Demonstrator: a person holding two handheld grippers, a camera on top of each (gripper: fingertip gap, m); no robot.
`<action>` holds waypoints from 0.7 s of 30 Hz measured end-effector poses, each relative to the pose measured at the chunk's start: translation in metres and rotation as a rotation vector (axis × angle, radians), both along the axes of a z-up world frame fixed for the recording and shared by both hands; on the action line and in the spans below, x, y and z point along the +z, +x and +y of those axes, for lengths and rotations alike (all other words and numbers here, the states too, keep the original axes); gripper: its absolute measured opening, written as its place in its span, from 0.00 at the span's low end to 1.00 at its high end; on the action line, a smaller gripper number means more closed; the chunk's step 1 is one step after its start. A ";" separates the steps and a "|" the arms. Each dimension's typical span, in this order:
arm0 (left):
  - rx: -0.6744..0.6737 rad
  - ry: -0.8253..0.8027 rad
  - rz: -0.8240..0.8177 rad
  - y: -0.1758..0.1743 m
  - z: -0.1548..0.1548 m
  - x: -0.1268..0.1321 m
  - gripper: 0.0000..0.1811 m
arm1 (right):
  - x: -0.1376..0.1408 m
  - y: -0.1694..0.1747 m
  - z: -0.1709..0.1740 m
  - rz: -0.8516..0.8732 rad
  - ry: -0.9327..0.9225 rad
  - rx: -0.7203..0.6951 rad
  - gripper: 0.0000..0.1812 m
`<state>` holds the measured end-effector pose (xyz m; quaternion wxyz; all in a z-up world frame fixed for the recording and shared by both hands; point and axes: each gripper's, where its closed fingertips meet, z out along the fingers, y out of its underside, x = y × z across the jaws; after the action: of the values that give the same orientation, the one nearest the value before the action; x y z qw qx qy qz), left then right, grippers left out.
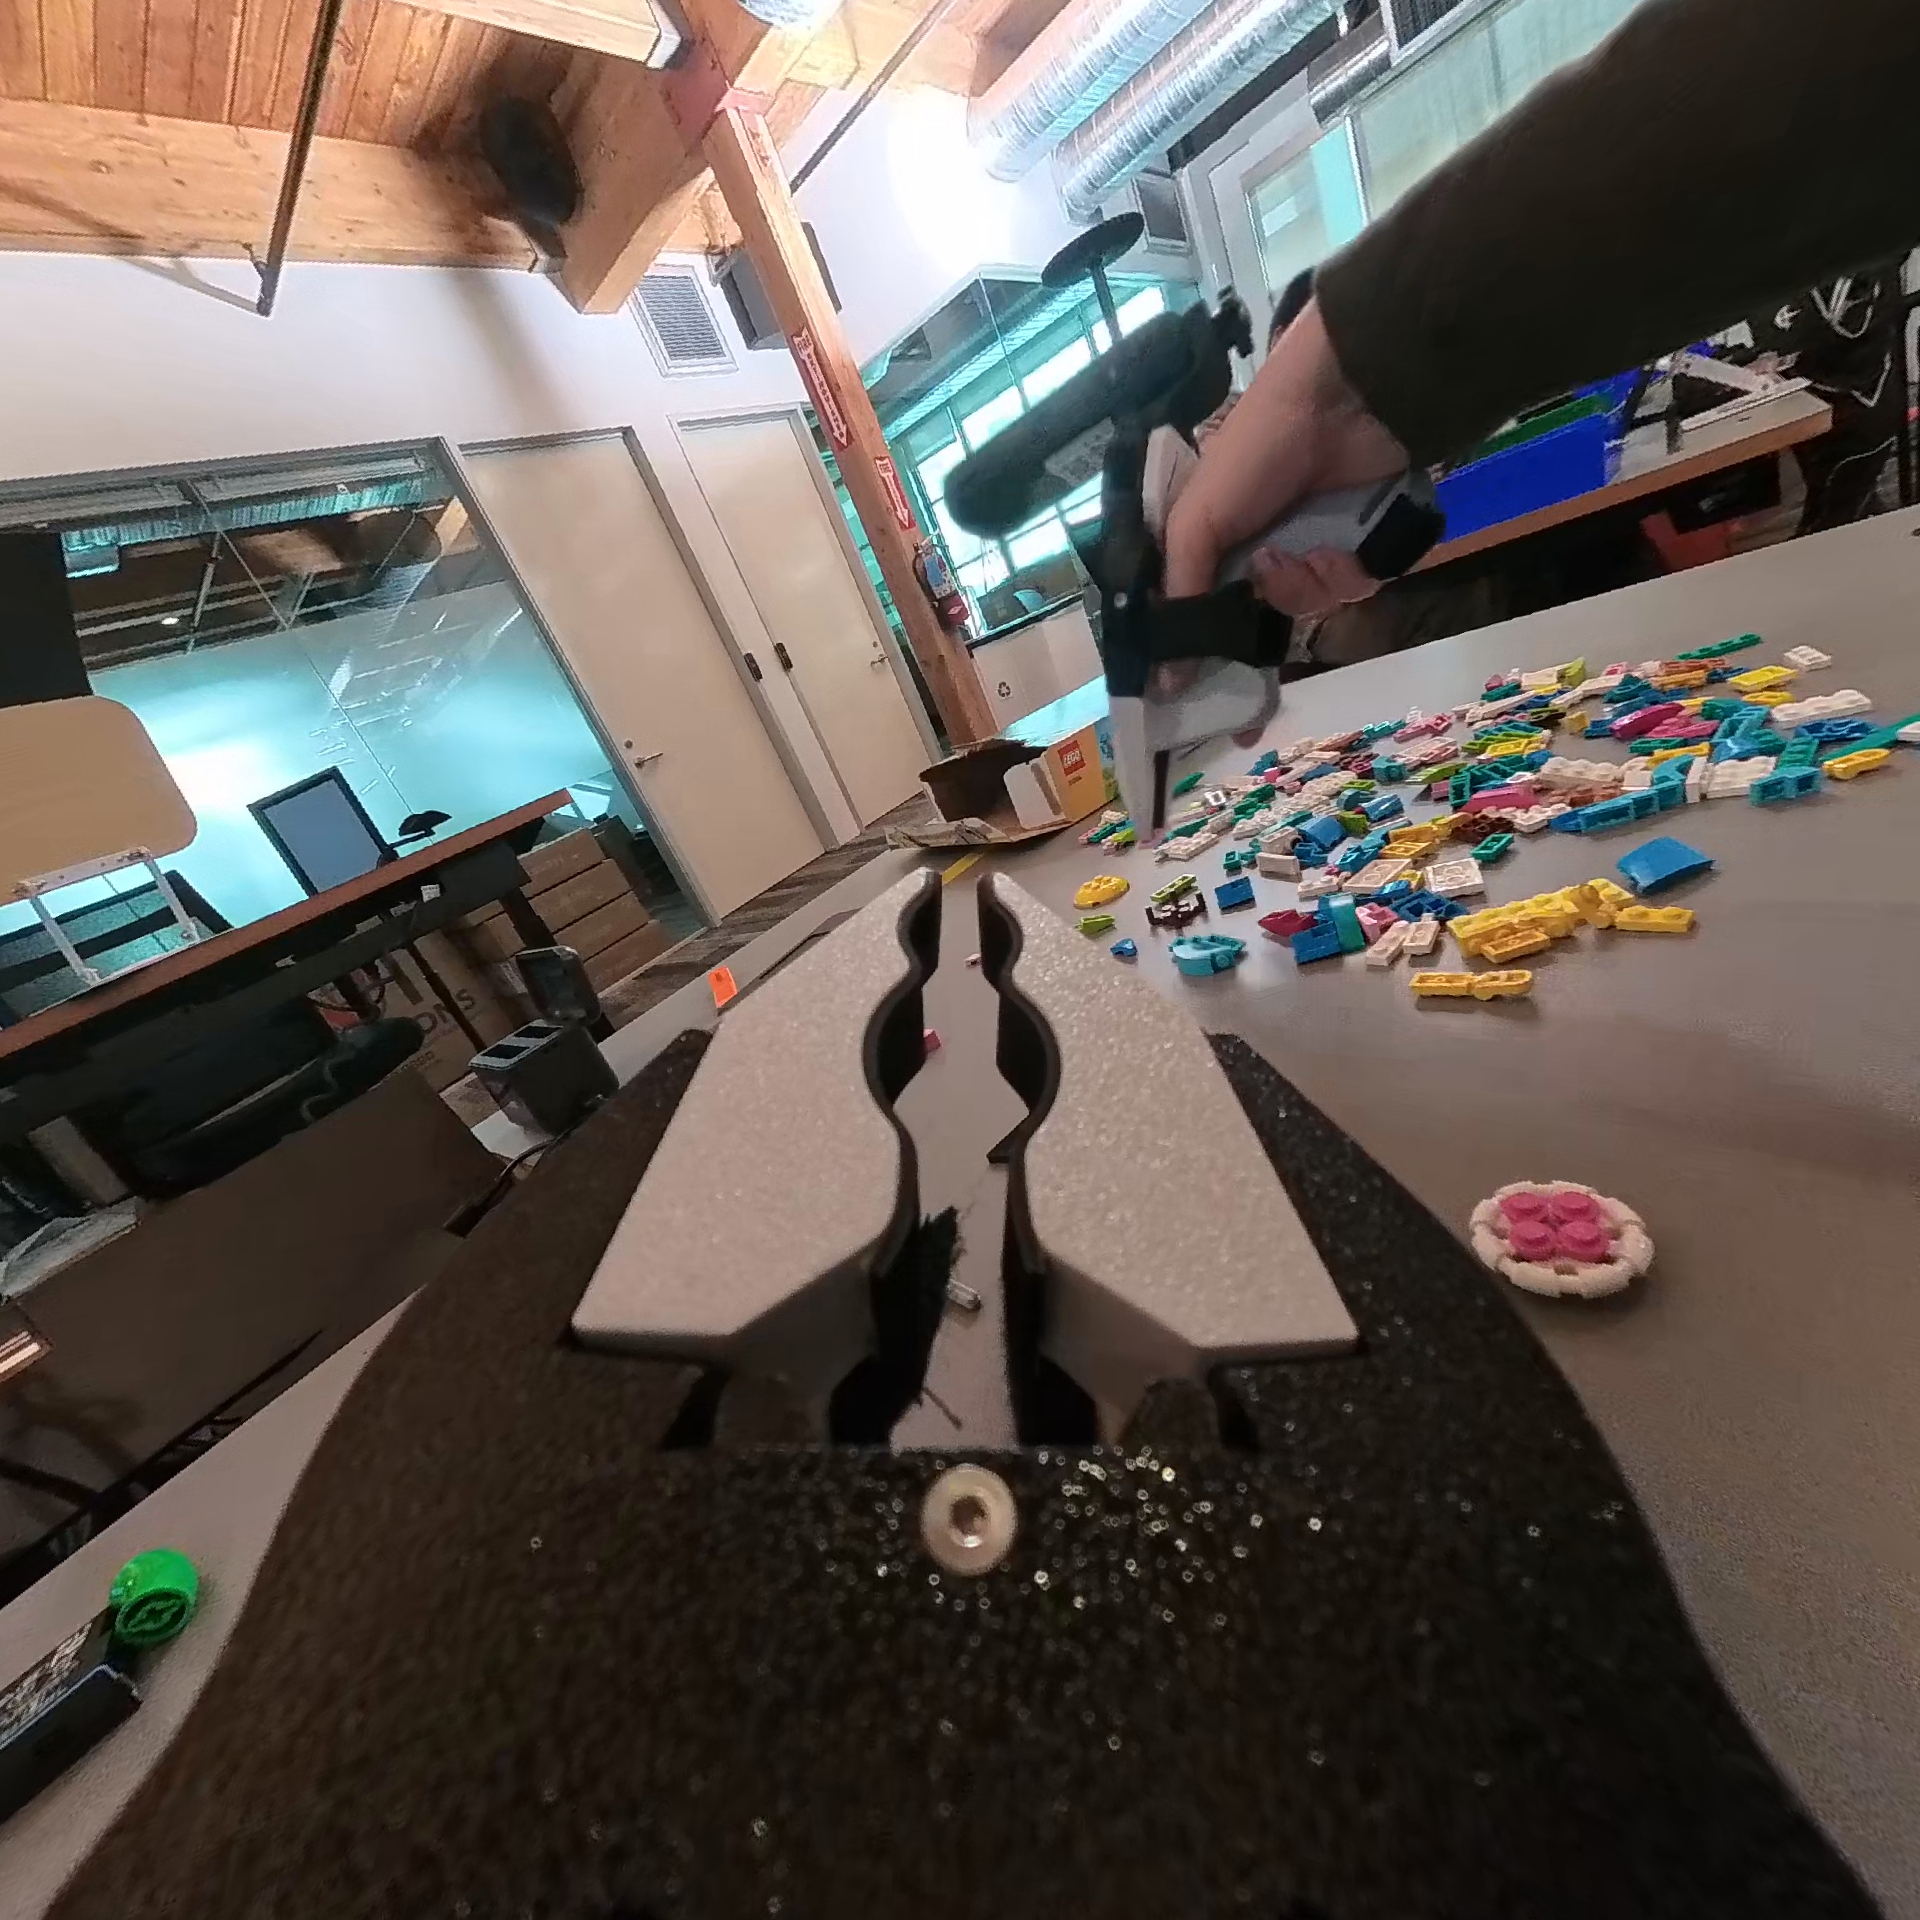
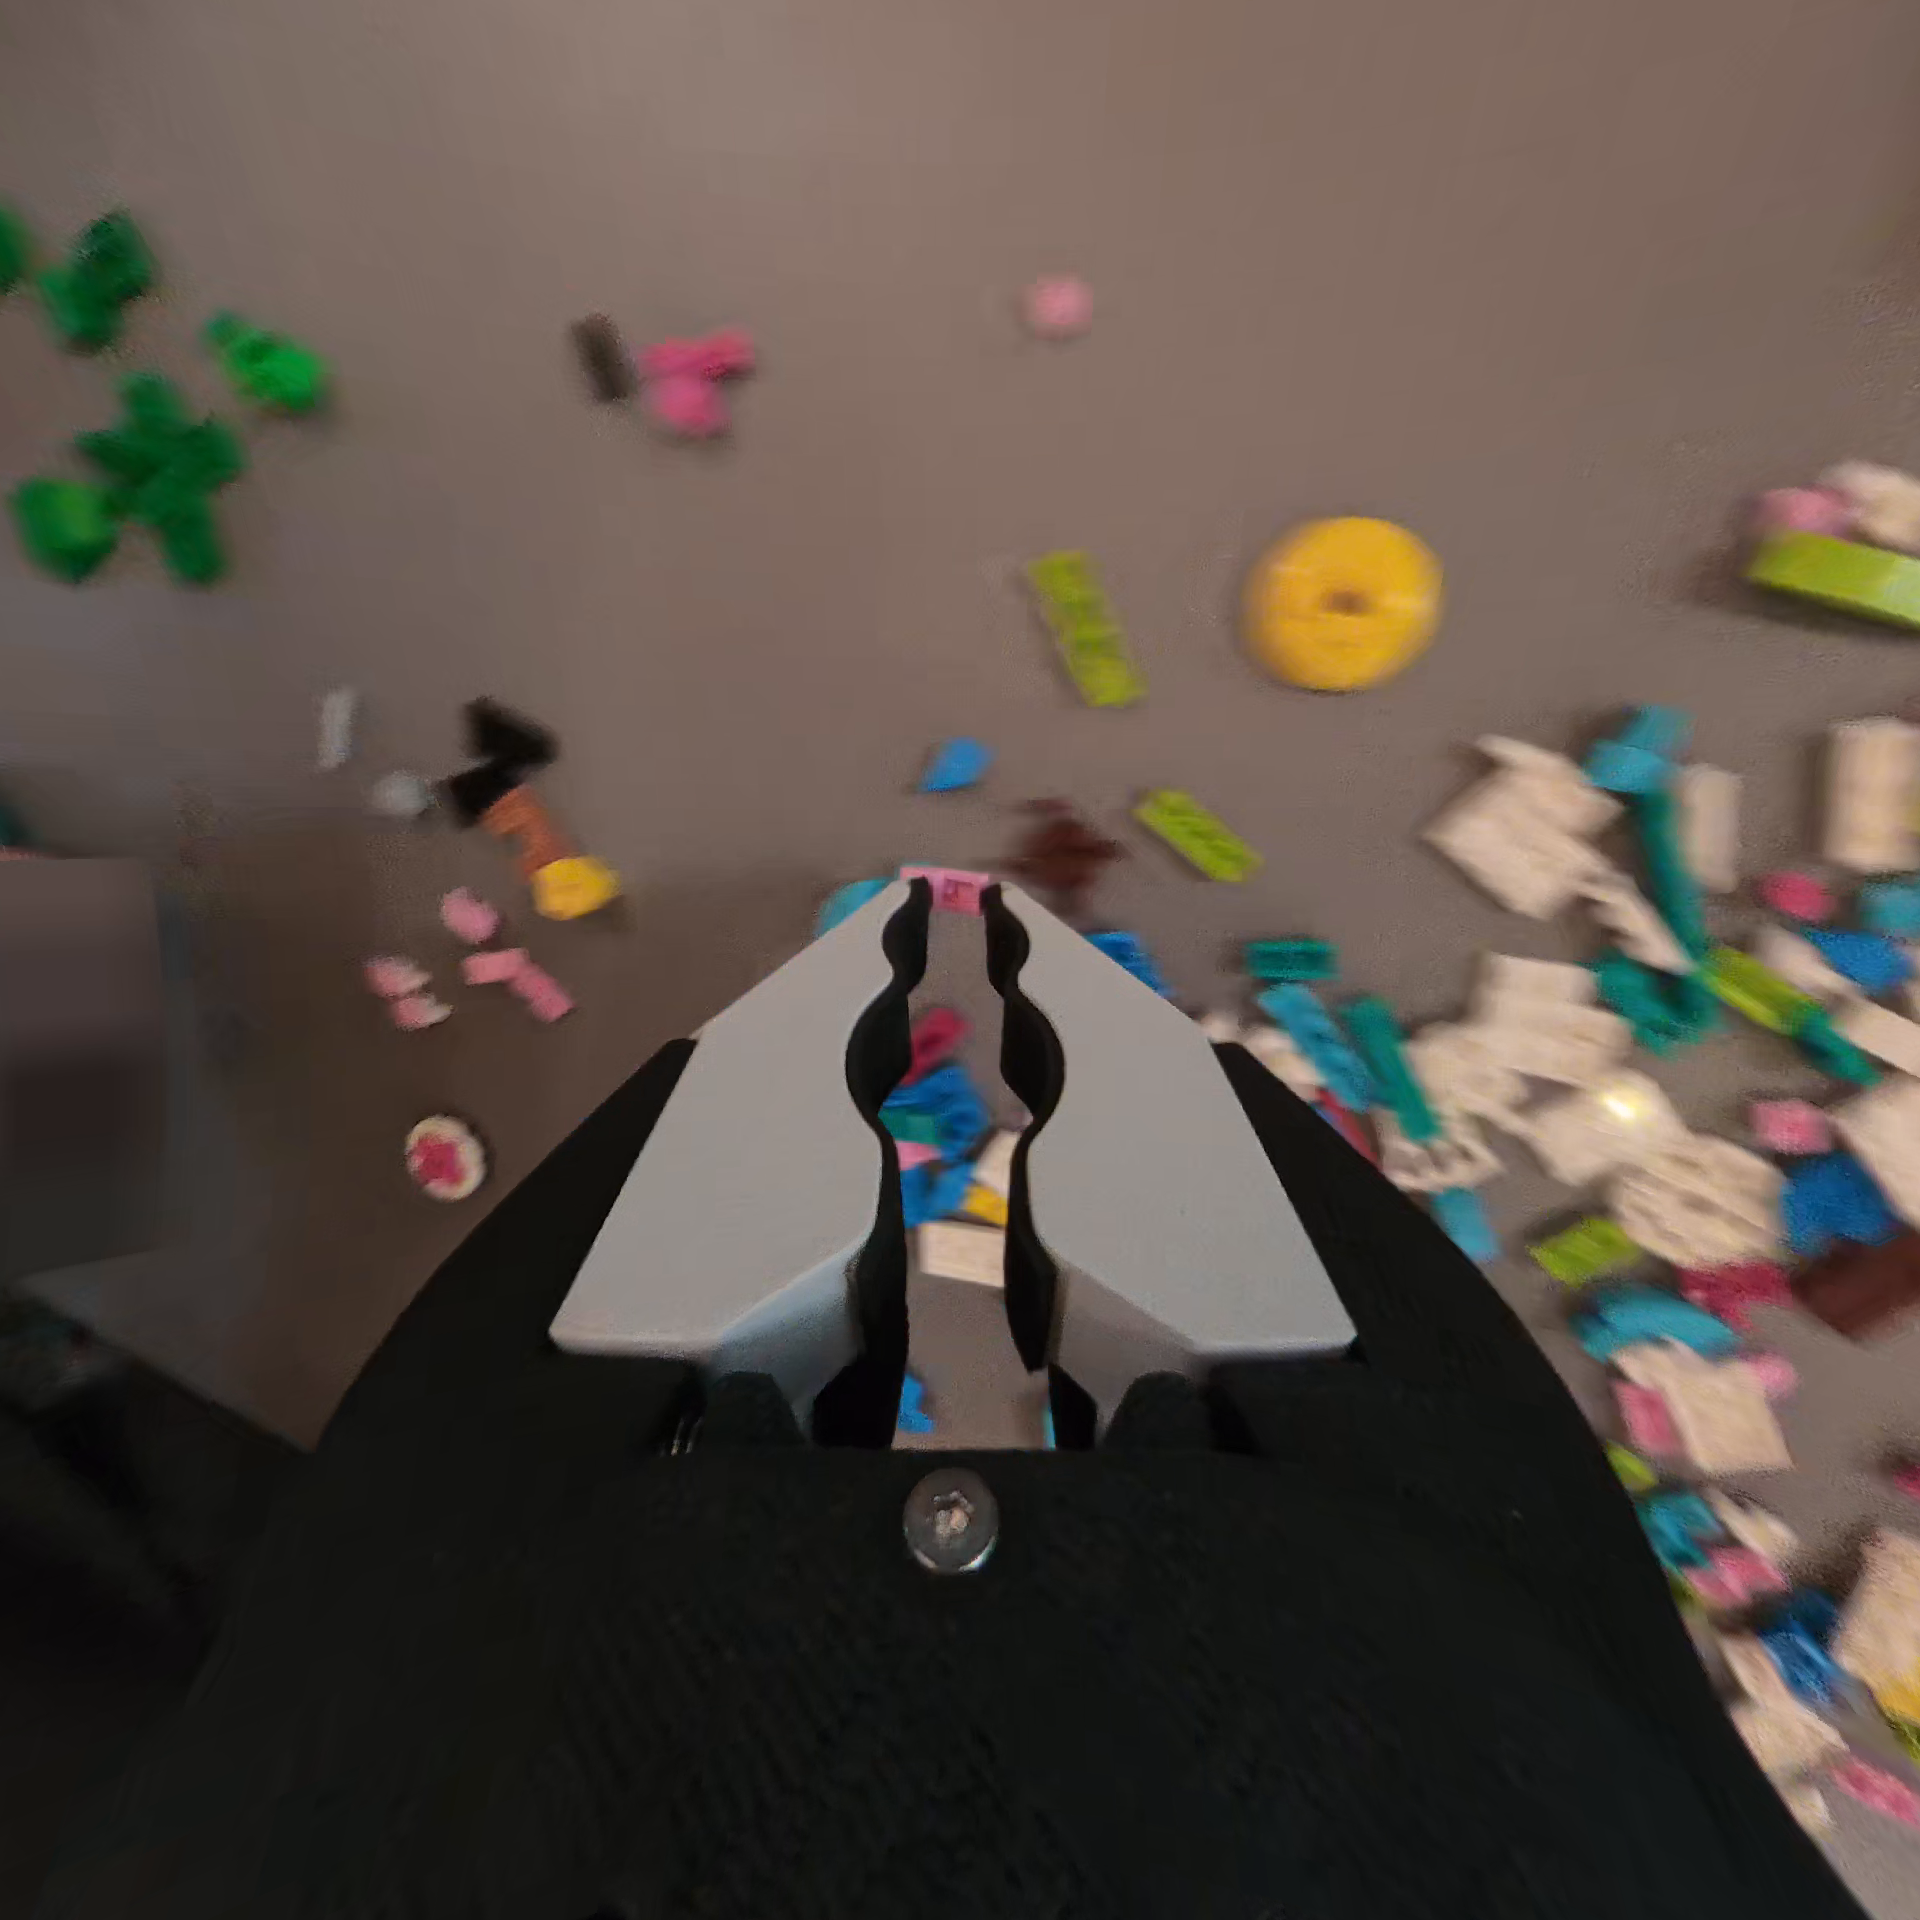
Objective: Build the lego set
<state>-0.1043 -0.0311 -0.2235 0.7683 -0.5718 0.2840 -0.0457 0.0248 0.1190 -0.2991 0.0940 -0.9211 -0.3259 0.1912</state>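
motion blur smears loose bricks (image 2: pixel 1621 1039) beyond right tongs (image 2: pixel 957 896) pinching pink piece (image 2: pixel 957 891).

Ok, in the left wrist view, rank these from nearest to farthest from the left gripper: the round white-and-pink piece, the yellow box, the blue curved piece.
From the left gripper:
1. Round white-and-pink piece, close by on its right, alone on the table.
2. Blue curved piece, farther right, at the pile's near edge.
3. Yellow box, farthest, near the table's far end behind the right gripper.

My left gripper (image 1: pixel 959 891) hangs low over the table (image 1: pixel 1558 1122), fingers nearly closed, empty. My right gripper (image 2: pixel 958 894) pinches a pink brick (image 2: pixel 958 891) above the table.
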 end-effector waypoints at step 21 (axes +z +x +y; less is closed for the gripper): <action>0.031 0.024 -0.010 -0.006 -0.001 0.003 0.02 | -0.020 -0.082 -0.157 -0.040 0.186 0.588 0.13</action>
<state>-0.1103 -0.0320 -0.2202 0.7771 -0.5667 0.2718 -0.0335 -0.0569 -0.0383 -0.3196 0.1123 -0.7783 -0.5962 0.1615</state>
